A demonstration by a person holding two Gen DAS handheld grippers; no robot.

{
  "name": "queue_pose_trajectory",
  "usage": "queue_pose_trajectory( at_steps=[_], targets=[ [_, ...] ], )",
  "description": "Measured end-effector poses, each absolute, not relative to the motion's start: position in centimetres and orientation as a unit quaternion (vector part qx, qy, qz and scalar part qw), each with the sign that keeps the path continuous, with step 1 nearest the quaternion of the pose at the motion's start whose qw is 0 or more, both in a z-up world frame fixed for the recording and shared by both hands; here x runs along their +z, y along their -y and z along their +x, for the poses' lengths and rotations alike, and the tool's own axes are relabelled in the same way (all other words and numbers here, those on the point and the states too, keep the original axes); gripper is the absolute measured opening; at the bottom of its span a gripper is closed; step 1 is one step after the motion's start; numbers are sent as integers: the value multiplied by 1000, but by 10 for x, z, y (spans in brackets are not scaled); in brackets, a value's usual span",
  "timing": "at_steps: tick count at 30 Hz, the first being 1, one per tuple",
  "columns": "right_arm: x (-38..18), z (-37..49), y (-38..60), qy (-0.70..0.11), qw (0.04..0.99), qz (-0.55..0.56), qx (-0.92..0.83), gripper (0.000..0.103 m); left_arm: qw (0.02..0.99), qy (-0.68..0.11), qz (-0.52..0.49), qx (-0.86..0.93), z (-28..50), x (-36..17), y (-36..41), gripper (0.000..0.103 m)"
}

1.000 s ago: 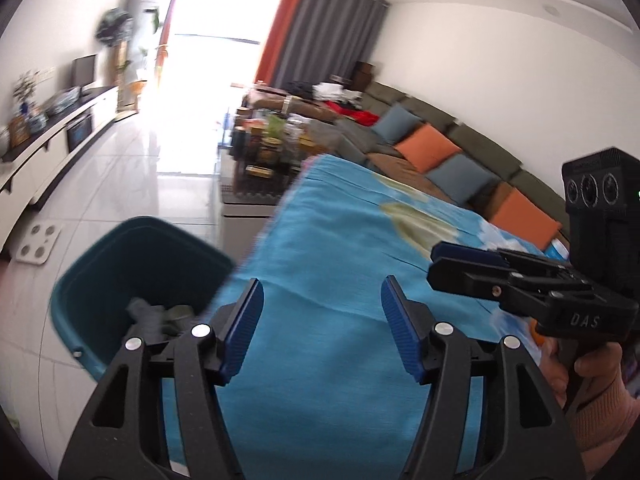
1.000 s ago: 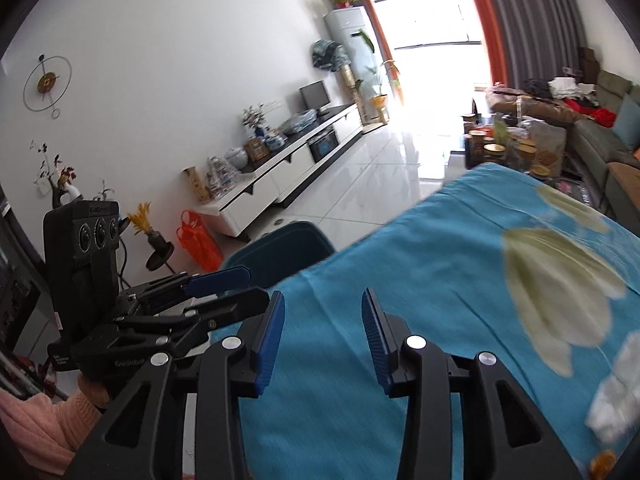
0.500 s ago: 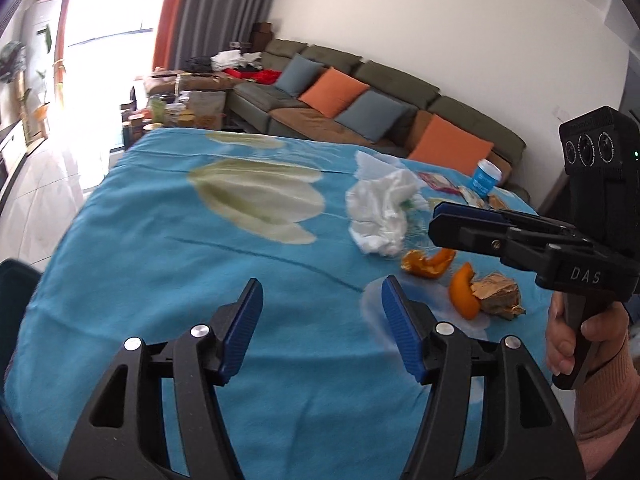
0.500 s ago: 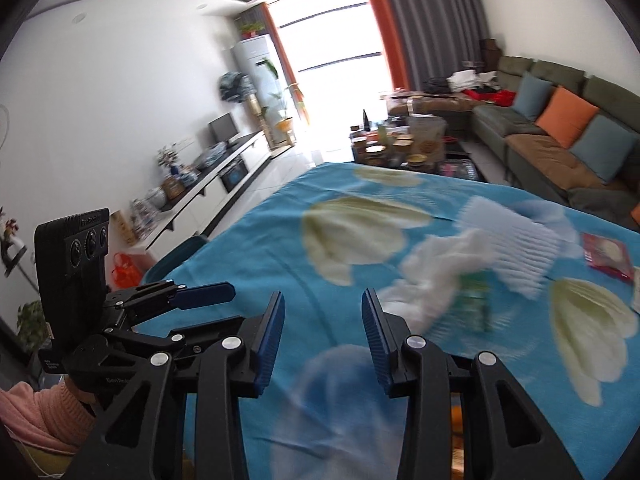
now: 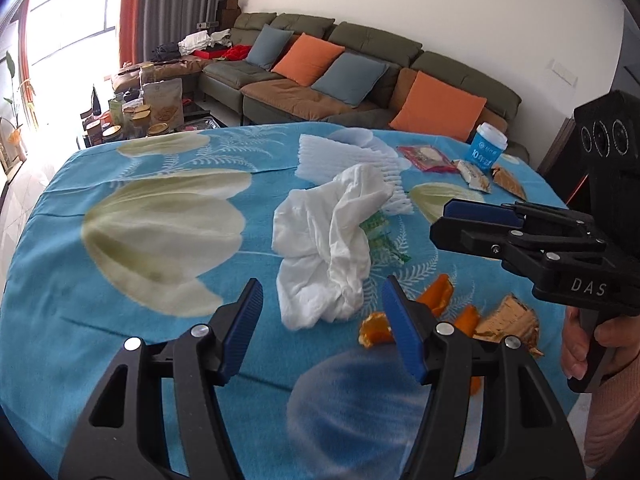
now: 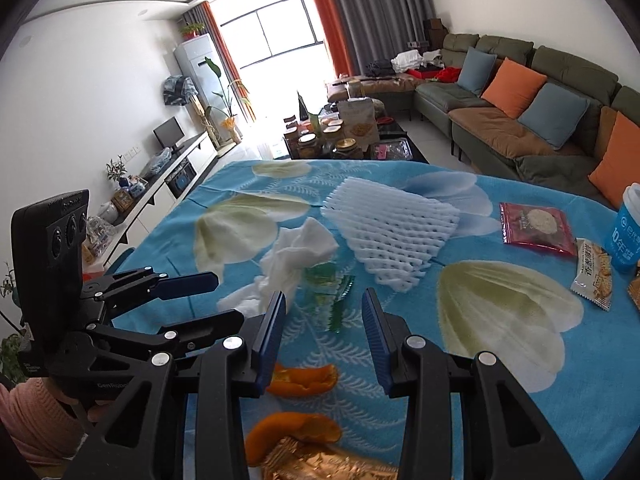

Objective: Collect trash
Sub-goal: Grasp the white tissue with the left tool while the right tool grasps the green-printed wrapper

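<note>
Trash lies on a blue flowered tablecloth (image 5: pixel 120 320). A crumpled white tissue (image 5: pixel 328 240) sits just beyond my open, empty left gripper (image 5: pixel 322 320); it also shows in the right wrist view (image 6: pixel 292 260). Orange peels (image 5: pixel 436 300) (image 6: pixel 304 380) and a gold wrapper (image 5: pixel 508 320) (image 6: pixel 320 464) lie at the near right. A green clear wrapper (image 6: pixel 328 288) lies ahead of my open, empty right gripper (image 6: pixel 324 328). White foam netting (image 6: pixel 388 228) lies further back.
A red snack packet (image 6: pixel 536 224), a biscuit packet (image 6: pixel 592 276) and a blue paper cup (image 6: pixel 628 228) lie at the far right of the table. A sofa (image 5: pixel 360 80) stands behind. A cluttered coffee table (image 6: pixel 340 136) stands beyond the far edge.
Both grippers swung from the teal bin at the table's left toward the trash on the table. The left gripper moved closer to the tissue. Both stayed open.
</note>
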State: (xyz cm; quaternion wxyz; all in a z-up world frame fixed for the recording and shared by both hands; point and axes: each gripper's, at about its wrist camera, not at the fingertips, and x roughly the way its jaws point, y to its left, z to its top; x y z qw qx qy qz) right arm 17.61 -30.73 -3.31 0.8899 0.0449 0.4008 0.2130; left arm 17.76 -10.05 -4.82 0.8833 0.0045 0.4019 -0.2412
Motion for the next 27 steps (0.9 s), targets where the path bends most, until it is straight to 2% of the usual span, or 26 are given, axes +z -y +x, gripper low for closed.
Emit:
queue_pose_trajectory(
  at_steps=[4,7,9,10,14,15,17,18,23,25,26,27],
  targets=[
    [-43,187,304,-420,880,36,218,38,876,-419,10,-239,188,-55,108,59],
    [-49,194,298,-434,872,28,223,38,869,-434,5,-237,197,-61,108,51],
    [-53,199,294,-442,868,25,226,38,866,-442,2,-235,201,-65,106,41],
    [-55,201,292,-445,865,24,228,38,865,-444,2,-234,201,-67,106,40],
    [-59,207,288,-455,859,22,235,37,863,-445,-4,-240,201,-68,103,23],
    [-60,207,287,-456,858,23,236,35,862,-445,-6,-242,200,-67,103,19],
    [-62,209,286,-458,856,25,239,22,862,-444,-8,-246,200,-66,103,14],
    [-62,209,286,-458,856,24,239,22,862,-443,-8,-247,199,-66,102,10],
    [-62,204,288,-452,859,28,239,14,861,-440,-13,-254,196,-65,100,7],
    [-59,200,288,-445,863,25,238,14,861,-436,-19,-259,194,-63,97,9],
    [-58,199,288,-442,865,22,237,14,862,-436,-20,-259,193,-62,96,19],
    [-56,196,288,-438,867,22,237,13,861,-435,-21,-262,193,-61,95,36]
  ],
)
